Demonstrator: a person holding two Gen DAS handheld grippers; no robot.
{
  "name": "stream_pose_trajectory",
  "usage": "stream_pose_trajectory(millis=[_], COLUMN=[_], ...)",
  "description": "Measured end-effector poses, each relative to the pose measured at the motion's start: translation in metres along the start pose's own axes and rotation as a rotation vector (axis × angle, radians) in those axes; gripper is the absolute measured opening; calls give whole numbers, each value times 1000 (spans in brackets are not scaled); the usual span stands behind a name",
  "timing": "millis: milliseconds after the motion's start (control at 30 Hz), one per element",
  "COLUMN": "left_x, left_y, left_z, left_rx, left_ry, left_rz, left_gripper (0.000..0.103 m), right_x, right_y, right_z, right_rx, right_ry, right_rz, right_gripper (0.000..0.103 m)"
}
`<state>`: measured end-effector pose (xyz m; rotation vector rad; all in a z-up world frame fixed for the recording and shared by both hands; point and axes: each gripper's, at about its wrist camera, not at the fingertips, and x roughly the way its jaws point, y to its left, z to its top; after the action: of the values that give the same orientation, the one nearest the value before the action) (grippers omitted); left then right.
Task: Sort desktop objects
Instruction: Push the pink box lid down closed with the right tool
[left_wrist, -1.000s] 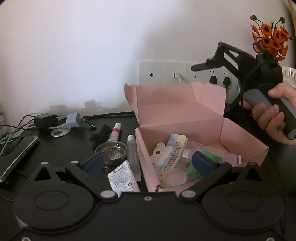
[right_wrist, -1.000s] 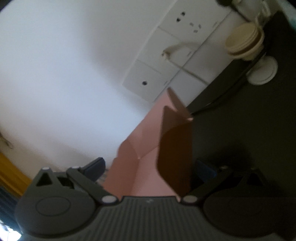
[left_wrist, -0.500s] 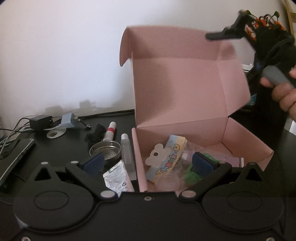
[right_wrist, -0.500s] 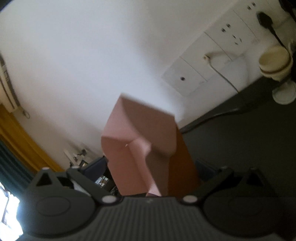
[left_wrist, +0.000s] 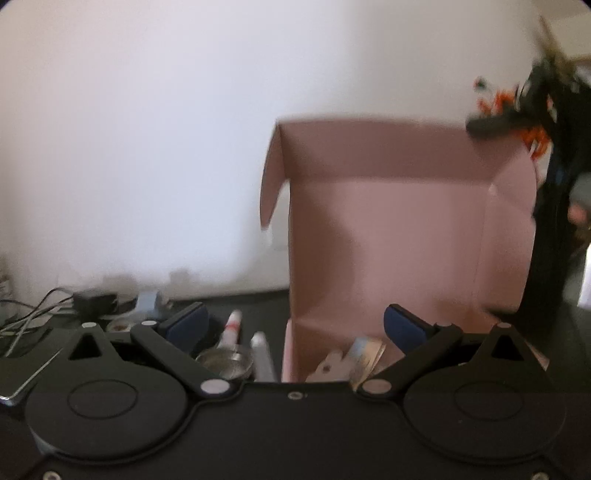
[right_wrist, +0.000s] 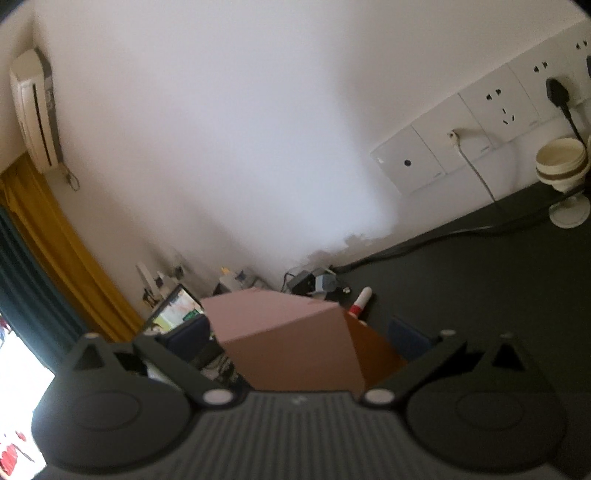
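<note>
You have no readable text in either view; the card (left_wrist: 364, 356) inside the pink box (left_wrist: 406, 229) is too blurred.

wall sockets (right_wrist: 476, 140); air conditioner (right_wrist: 35, 110), yellow curtain (right_wrist: 62, 254), cream fan (right_wrist: 563, 173)

Motion blur smears the raised lid of the pink box (left_wrist: 399, 206) in the left wrist view, and the right gripper (left_wrist: 517, 118) at its top right corner is a dark streak whose jaw state cannot be read. The left gripper's own body hides most of the box's contents; only the tip of a card (left_wrist: 354, 354) shows. A metal strainer (left_wrist: 225, 363) and a clear tube (left_wrist: 262, 354) are cut off by that body too.
</note>
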<state>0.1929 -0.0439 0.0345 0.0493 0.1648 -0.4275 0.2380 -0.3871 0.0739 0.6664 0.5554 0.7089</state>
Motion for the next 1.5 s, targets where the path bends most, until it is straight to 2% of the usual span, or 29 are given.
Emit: stream_pose_trajectory(millis=[267,400,533,667,867,967,1133,1267,1500], left_x=[3,13,14,2,-3,-5,-8,-6,0], left_y=[8,10,4,-6,-8,-9,-10,-20,-21], left_z=[2,4,2,3,2,1,1,-1,-5], left_rx=[-57,-76,-59,-24,-24,-28,-32,12,6], left_ry=[-58,-51,-36,-68,-70,-65,-75,-77,25], left_rz=[-147,-196,-226,-237,-241,-233,-235,-221,-279], left_gripper=[103,103,103,103,103,103,103,103,103], right_x=[-20,-31,-47,-56,-59,-48,-33,-26,-12], right_y=[19,22,25,27,37,44,42,28,13], right_z=[-30,-44,-63,-82,-98,-93,-75,-59,-42], right_rx=[-37,15,85,185,285,261,244,262,252], right_ry=[16,8,-33,-93,-108,-113,-140,-161,-166], right_rz=[-11,-28,-70,-114,-76,-79,-134,-172,-248], right_gripper=[102,102,102,102,102,102,102,102,102])
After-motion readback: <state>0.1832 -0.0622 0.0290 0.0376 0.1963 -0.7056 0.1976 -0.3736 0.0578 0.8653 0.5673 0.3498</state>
